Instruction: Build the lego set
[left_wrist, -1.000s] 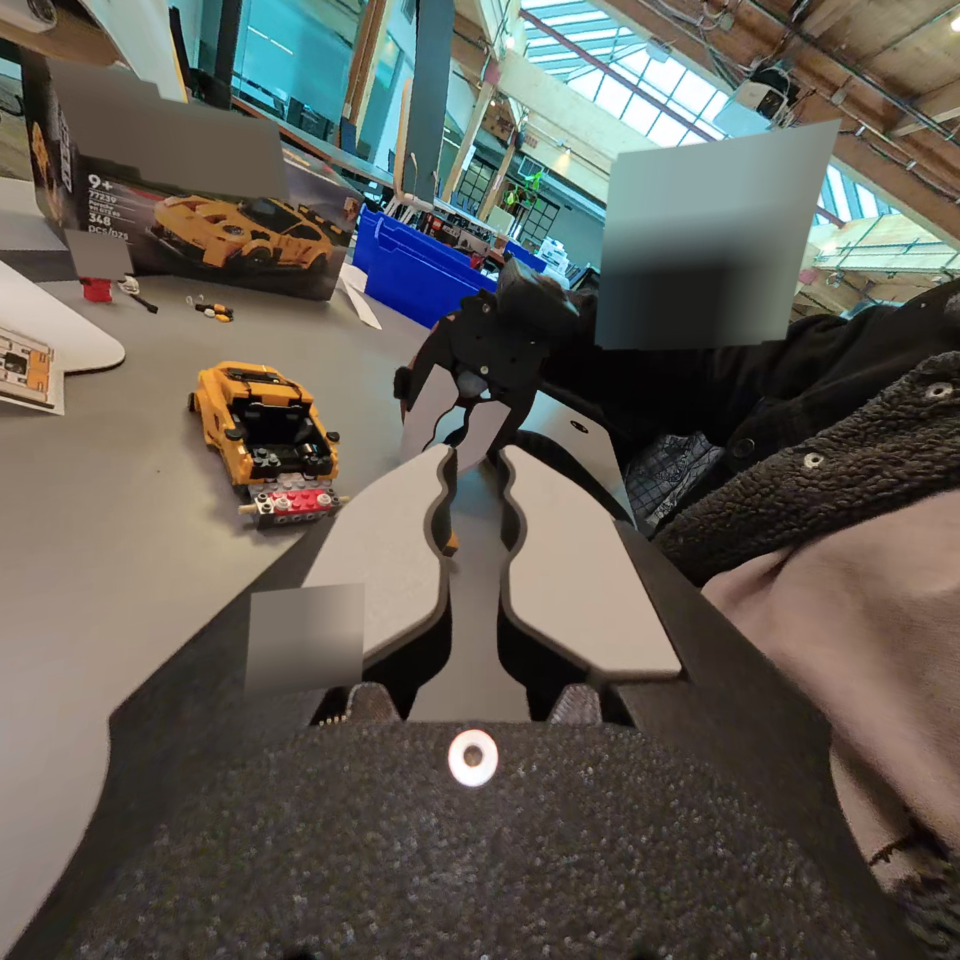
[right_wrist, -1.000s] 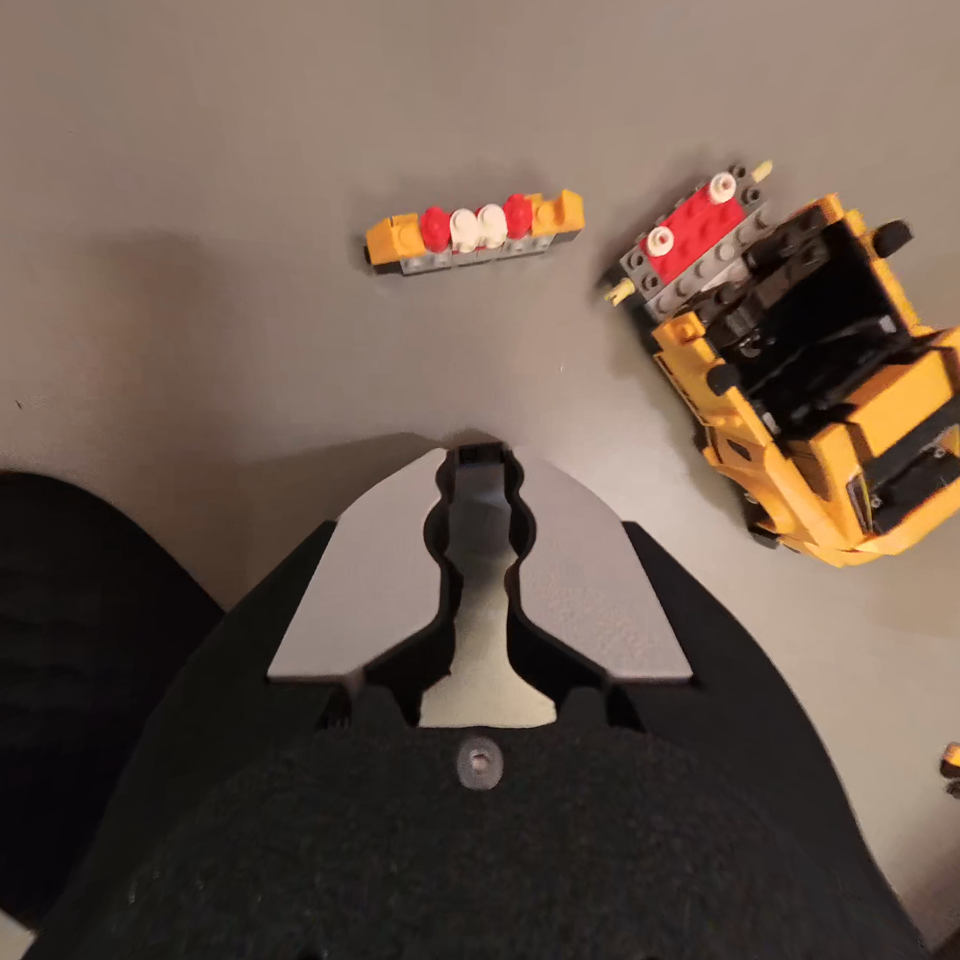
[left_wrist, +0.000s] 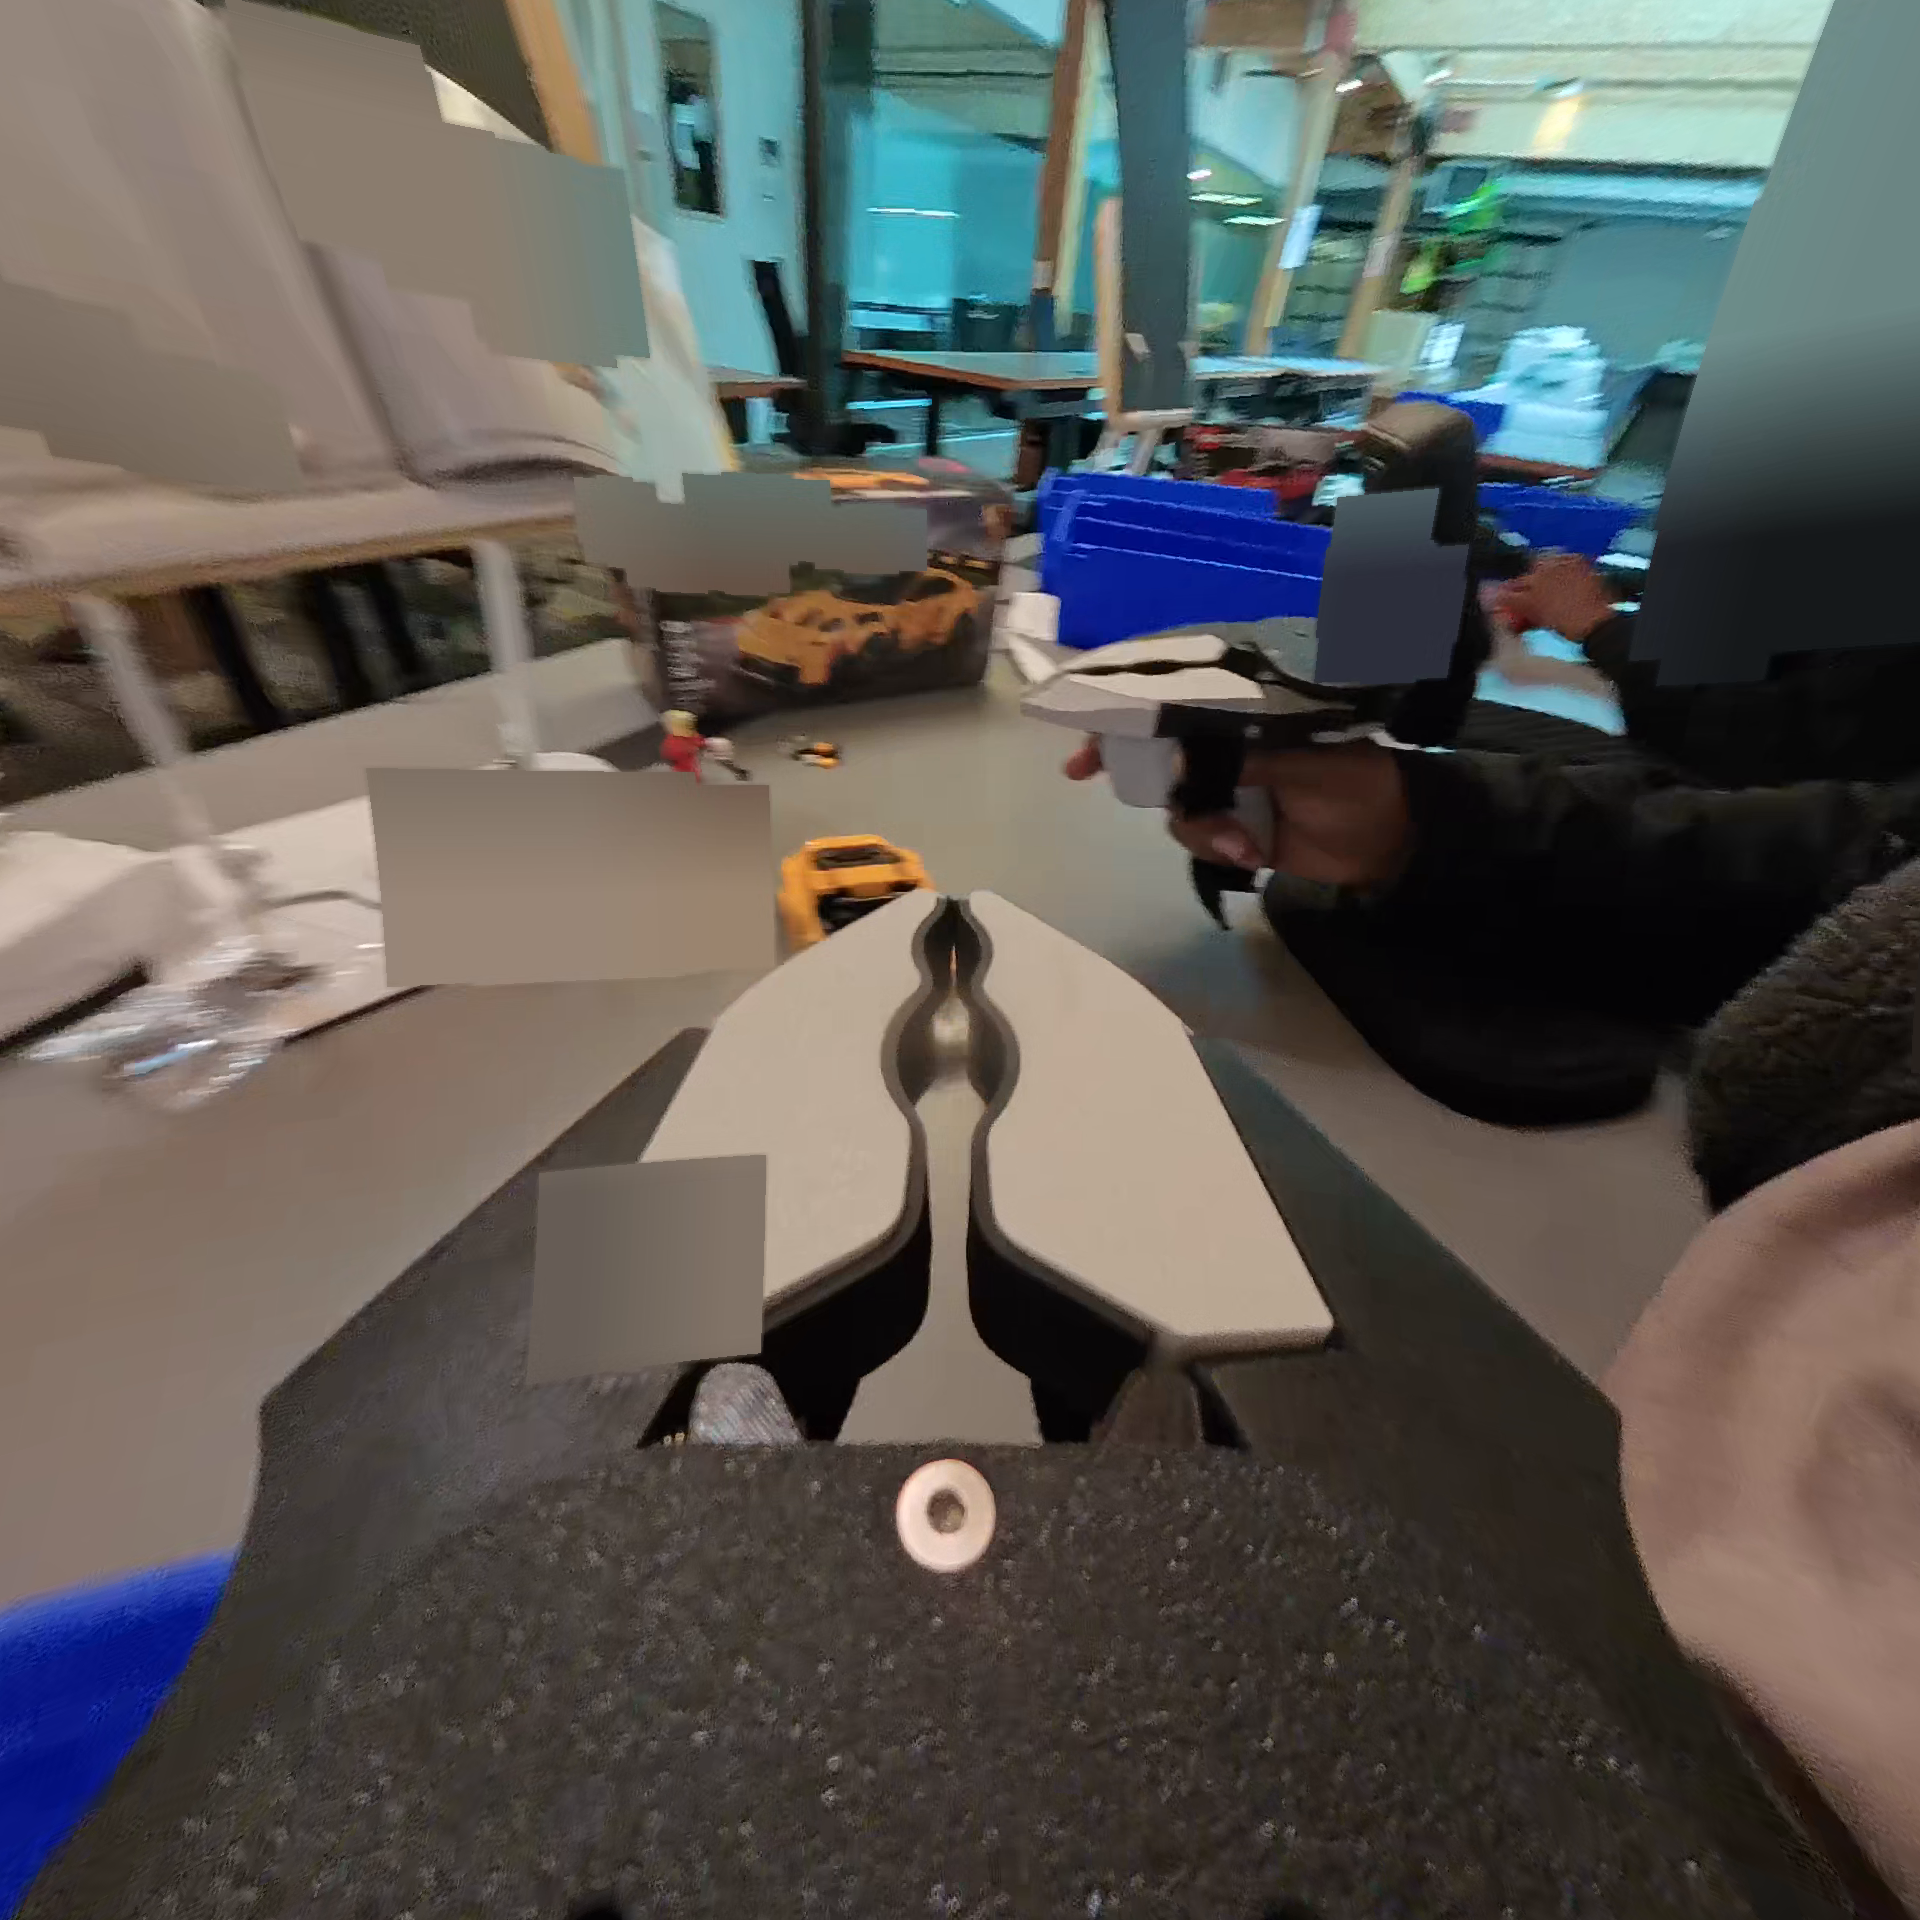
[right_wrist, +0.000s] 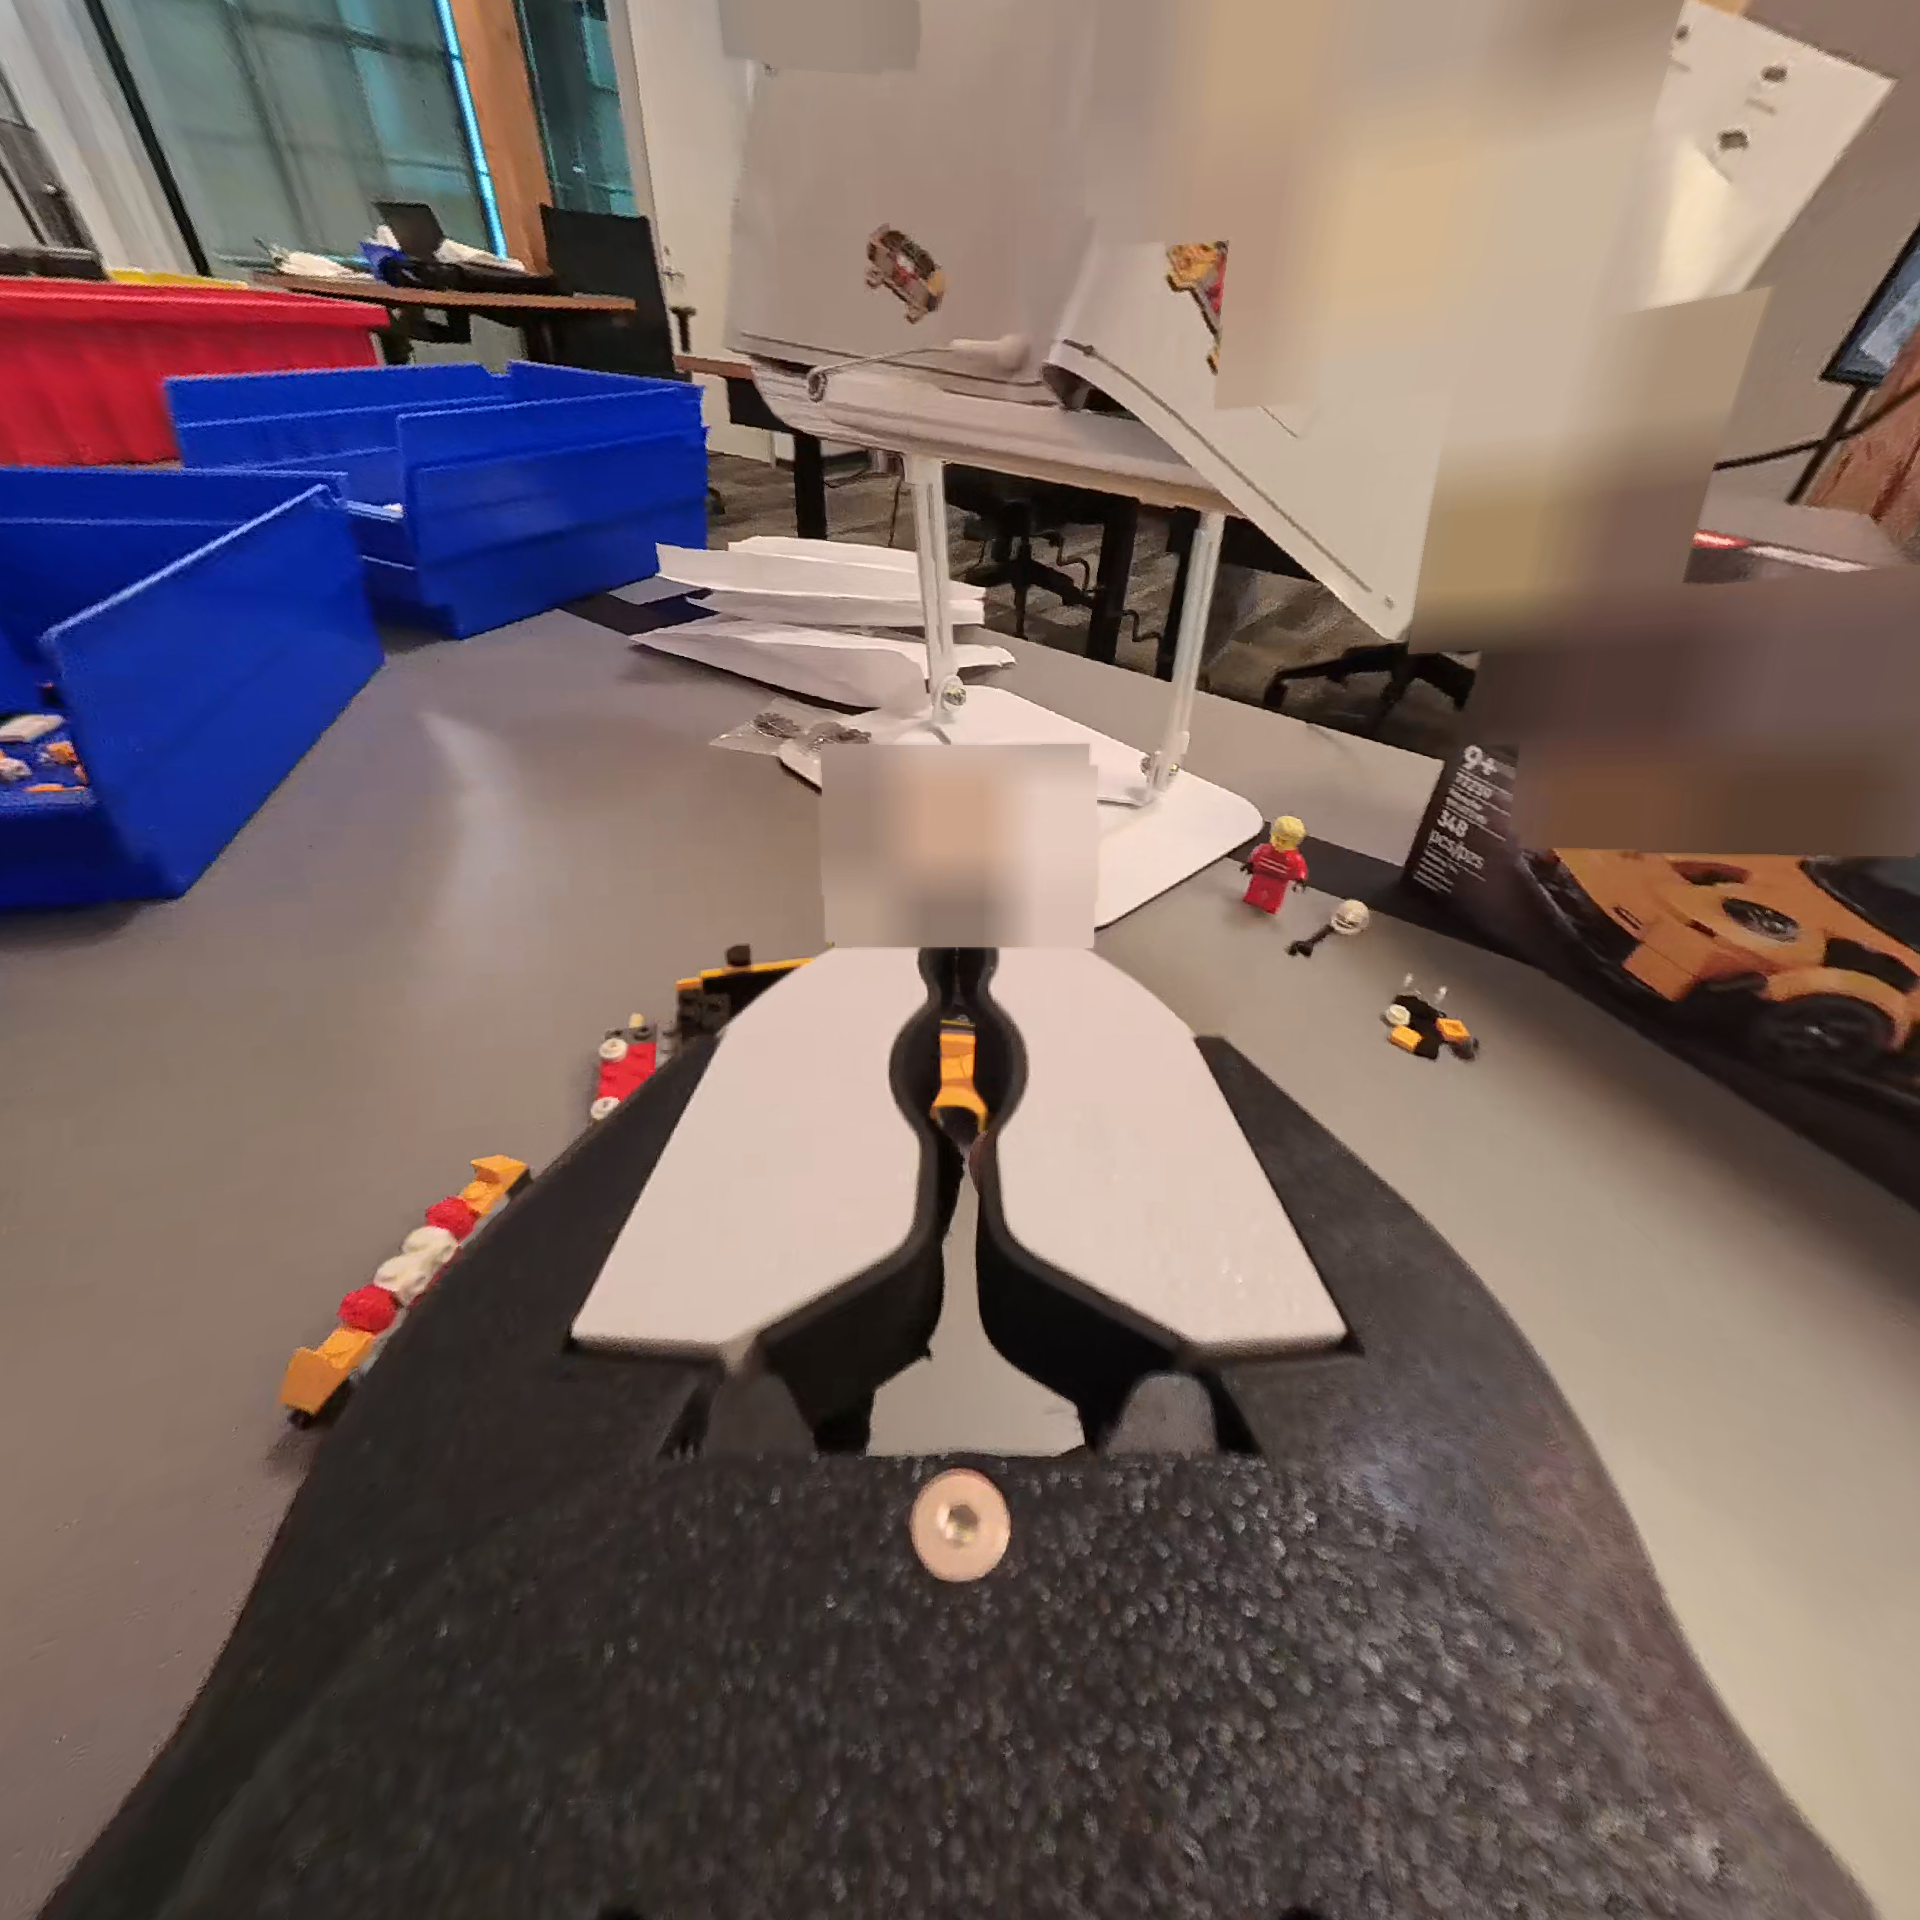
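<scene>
The half-built orange Lego car (left_wrist: 847, 873) sits on the grey table (left_wrist: 1039, 821) just beyond my left gripper (left_wrist: 951, 909), which is shut with nothing visible in it. My right gripper (left_wrist: 1127, 670) is held in a hand above the table to the right of the car, jaws together. In the right wrist view the right gripper (right_wrist: 956, 971) hangs over the car (right_wrist: 727, 987). Orange shows through the finger gap; I cannot tell if it is held. A strip with red and white round studs (right_wrist: 405, 1278) lies at the left.
Blue bins (right_wrist: 208, 675) stand at the left. A white instruction stand (right_wrist: 1174, 842), a red minifigure (right_wrist: 1276, 862), a small black-and-orange sub-build (right_wrist: 1429, 1023) and the set's box (right_wrist: 1714, 935) are ahead and right. A clear plastic bag (left_wrist: 197, 997) lies at the left. About 20 centimeters separates my left fingertips from my right. My left tips are about 40 centimeters from the red minifigure (right_wrist: 1276, 862), my right tips only 25 centimeters.
The left gripper has shut and swung to face the car. The right gripper has drawn away from the left fingers and tilted from looking down to looking level over the car.
</scene>
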